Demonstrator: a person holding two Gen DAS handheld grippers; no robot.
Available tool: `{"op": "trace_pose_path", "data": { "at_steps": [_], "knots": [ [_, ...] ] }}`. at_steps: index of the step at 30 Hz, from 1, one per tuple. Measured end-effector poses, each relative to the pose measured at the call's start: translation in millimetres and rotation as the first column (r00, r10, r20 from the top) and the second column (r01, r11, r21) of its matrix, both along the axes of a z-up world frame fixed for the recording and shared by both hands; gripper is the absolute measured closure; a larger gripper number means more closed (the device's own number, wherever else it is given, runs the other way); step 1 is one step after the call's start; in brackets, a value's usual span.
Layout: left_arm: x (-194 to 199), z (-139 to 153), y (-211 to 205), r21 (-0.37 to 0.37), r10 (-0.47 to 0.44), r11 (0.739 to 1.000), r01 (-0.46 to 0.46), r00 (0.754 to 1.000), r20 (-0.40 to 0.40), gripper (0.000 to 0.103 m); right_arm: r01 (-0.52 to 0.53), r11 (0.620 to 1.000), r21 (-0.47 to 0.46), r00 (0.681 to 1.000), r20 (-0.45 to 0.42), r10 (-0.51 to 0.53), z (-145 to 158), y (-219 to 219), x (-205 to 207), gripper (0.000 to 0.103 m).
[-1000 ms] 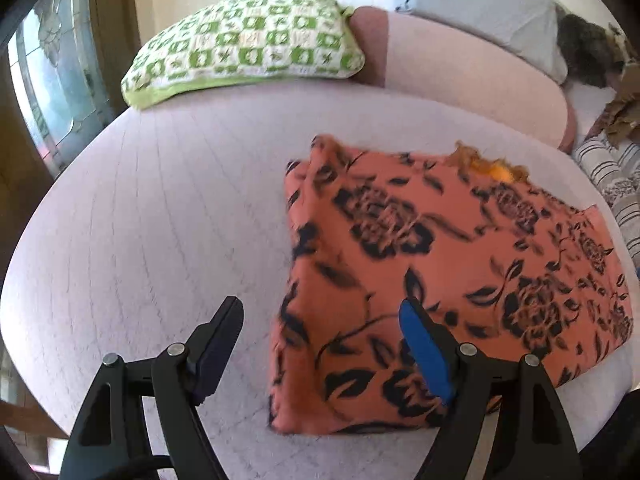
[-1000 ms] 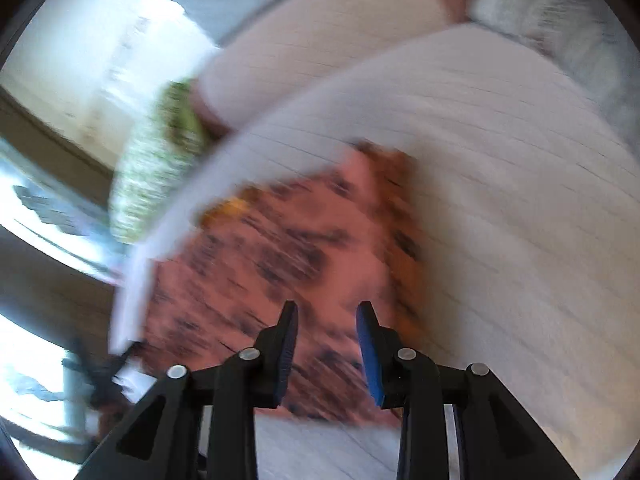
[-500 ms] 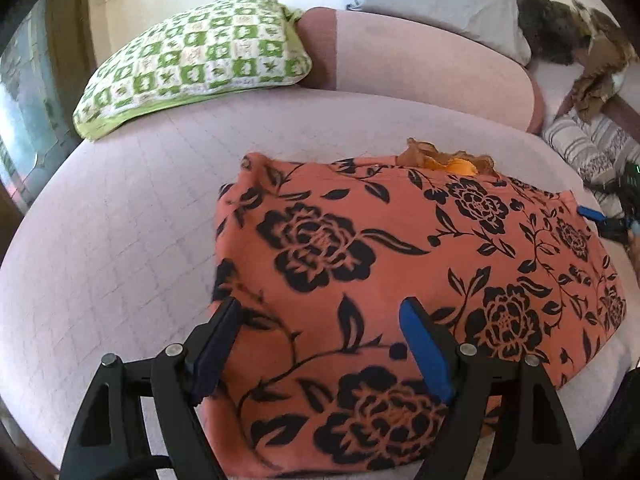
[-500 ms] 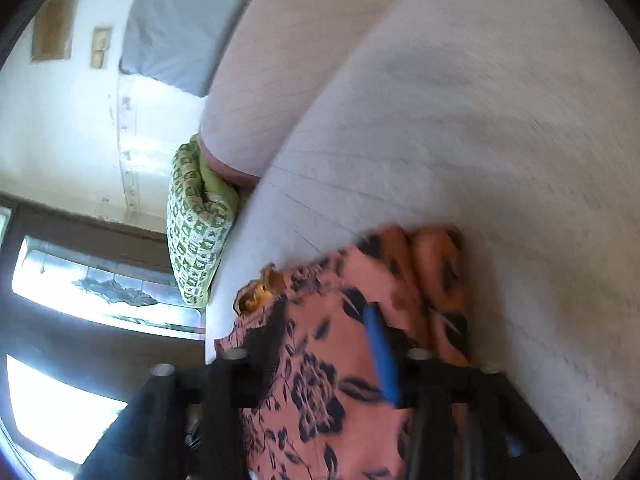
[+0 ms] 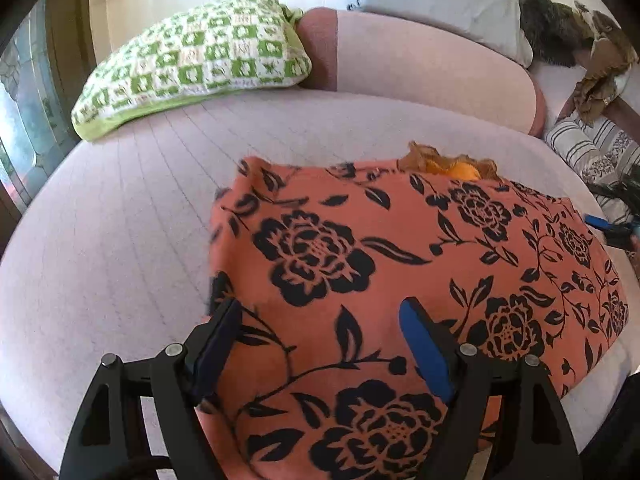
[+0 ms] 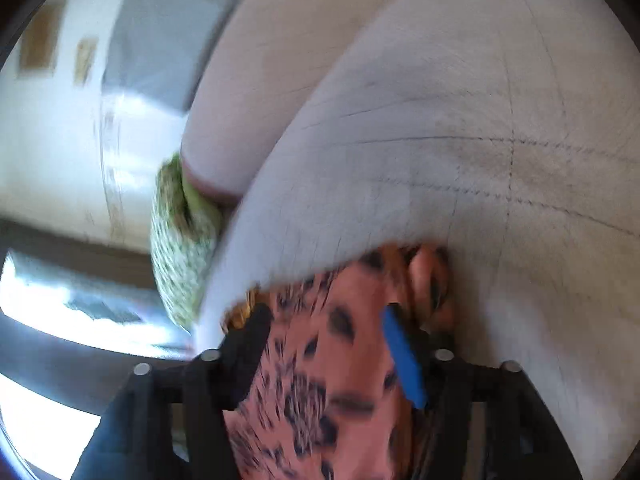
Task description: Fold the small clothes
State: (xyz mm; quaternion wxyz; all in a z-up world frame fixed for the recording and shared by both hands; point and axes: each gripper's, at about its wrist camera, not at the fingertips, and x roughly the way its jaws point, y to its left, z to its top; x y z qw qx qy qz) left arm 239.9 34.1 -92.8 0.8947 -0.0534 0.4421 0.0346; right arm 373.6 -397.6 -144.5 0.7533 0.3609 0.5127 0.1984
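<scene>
Left wrist view. Orange floral garment (image 5: pixel 400 280): laid folded on the pale quilted bed cover (image 5: pixel 120 240), black flower print uppermost, an orange-brown inner layer showing at its far edge. Left gripper (image 5: pixel 320 312): held over the near edge of the garment, jaws spread wide, nothing clamped; whether the pads touch the cloth cannot be told. Green checked pillow (image 5: pixel 192 56): set at the far left of the bed, against a pink bolster (image 5: pixel 420 68). Grey pillow (image 5: pixel 436 0): behind the bolster. Striped cloth (image 5: pixel 588 148): at the far right. Right gripper (image 5: pixel 608 228): seen in part at the garment's right edge.

Right wrist view, blurred. Right gripper (image 6: pixel 328 316): jaws apart, having just been opening, placed over the garment's (image 6: pixel 320 360) edge, nothing pinched. Bed cover (image 6: pixel 480 140) beyond; green pillow (image 6: pixel 180 240) at left.
</scene>
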Motion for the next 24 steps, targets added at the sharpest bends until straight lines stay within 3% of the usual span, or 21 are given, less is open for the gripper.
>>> {"op": "trace_pose_path", "data": {
  "at_steps": [3,6,8,9,11,15,18,19,21,23,24],
  "knots": [
    [-4,5,16,-0.018,0.042,0.999,-0.041,0.999,0.009,0.022,-0.15,0.989,-0.014,0.989,0.013,0.151,18,26,-43,0.039],
    [-7,8,41,-0.072,0.11,0.991,-0.108,0.994,0.014,0.022,-0.283,0.959,-0.011,0.959,0.002,0.283,17,47,-90,0.034],
    [-6,1,57,-0.154,0.142,0.977,-0.144,0.99,-0.025,0.022,-0.341,0.931,-0.127,0.94,-0.069,0.335,-3,54,-114,0.033],
    [-2,-11,62,-0.179,0.127,0.973,-0.143,0.987,-0.096,0.022,-0.337,0.93,-0.15,0.941,-0.092,0.326,-13,53,-119,0.033],
    [-2,-30,66,-0.132,0.148,0.976,-0.174,0.971,-0.188,0.034,-0.293,0.948,-0.127,0.956,-0.055,0.288,-12,42,-126,0.033],
    [-20,-8,63,-0.155,0.151,0.974,-0.164,0.984,-0.094,0.034,-0.245,0.96,-0.137,0.969,-0.023,0.244,4,41,-131,0.029],
    [-11,9,59,-0.083,0.111,0.99,-0.113,0.993,-0.033,0.034,-0.243,0.961,-0.129,0.97,-0.041,0.239,-3,49,-123,0.028],
    [-3,12,62,-0.089,0.105,0.99,-0.107,0.994,-0.027,0.034,-0.233,0.965,-0.121,0.973,-0.032,0.23,-1,48,-123,0.028],
    [24,11,74,-0.176,0.099,0.979,-0.103,0.995,-0.032,0.034,-0.222,0.969,-0.111,0.975,-0.032,0.22,-1,49,-121,0.028],
    [54,5,85,-0.19,0.123,0.973,-0.132,0.991,-0.058,0.035,-0.211,0.972,-0.1,0.977,-0.035,0.209,-5,47,-122,0.028],
    [68,2,87,-0.202,0.117,0.971,-0.127,0.991,-0.062,0.043,-0.208,0.973,-0.098,0.978,-0.032,0.206,-5,42,-124,0.028]
  ]
}}
